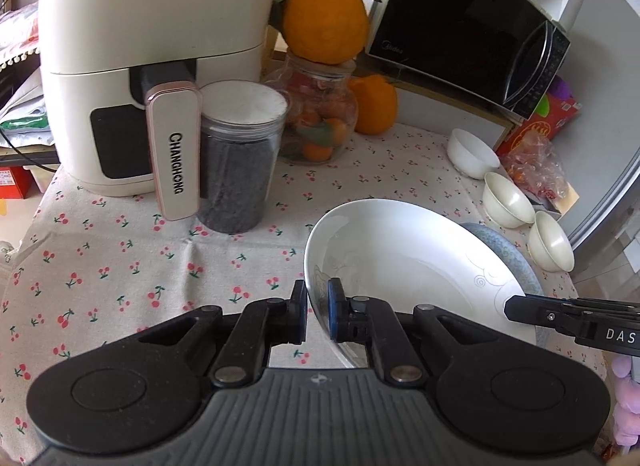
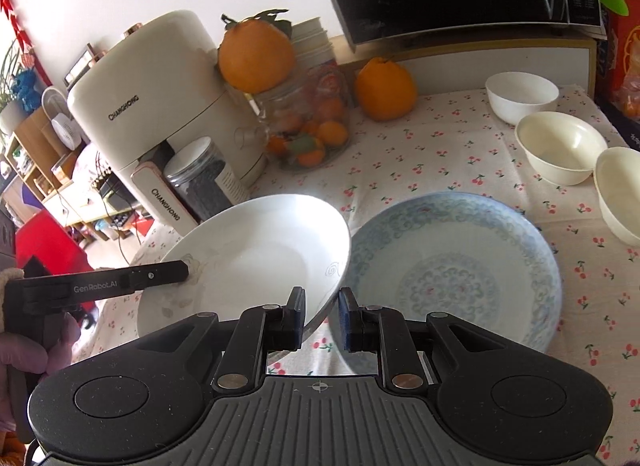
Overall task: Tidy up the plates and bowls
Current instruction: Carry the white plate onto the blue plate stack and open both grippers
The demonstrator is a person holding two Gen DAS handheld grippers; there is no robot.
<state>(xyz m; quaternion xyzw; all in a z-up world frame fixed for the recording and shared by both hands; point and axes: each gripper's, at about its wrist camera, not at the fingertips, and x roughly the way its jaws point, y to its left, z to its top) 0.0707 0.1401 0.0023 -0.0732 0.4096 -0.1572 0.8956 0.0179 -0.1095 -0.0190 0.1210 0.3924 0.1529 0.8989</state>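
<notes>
The white plate (image 1: pixel 400 262), lower centre of both views, is pinched at opposite rims by the left gripper (image 1: pixel 317 312) and right gripper (image 2: pixel 322 316), tilted beside the blue plate (image 2: pixel 460 270). Level it, then lower it gently onto that one.

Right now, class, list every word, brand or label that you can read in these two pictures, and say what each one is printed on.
"CHANGHONG": air fryer body, and again on its drawer handle.
"Midea": faint, on the microwave door.
"DAS": cut off, on the right hand-held gripper.
"GenRobot.AI": on the left hand-held gripper.
Microwave panel print, dark jar label and red box: too small to read.
</notes>
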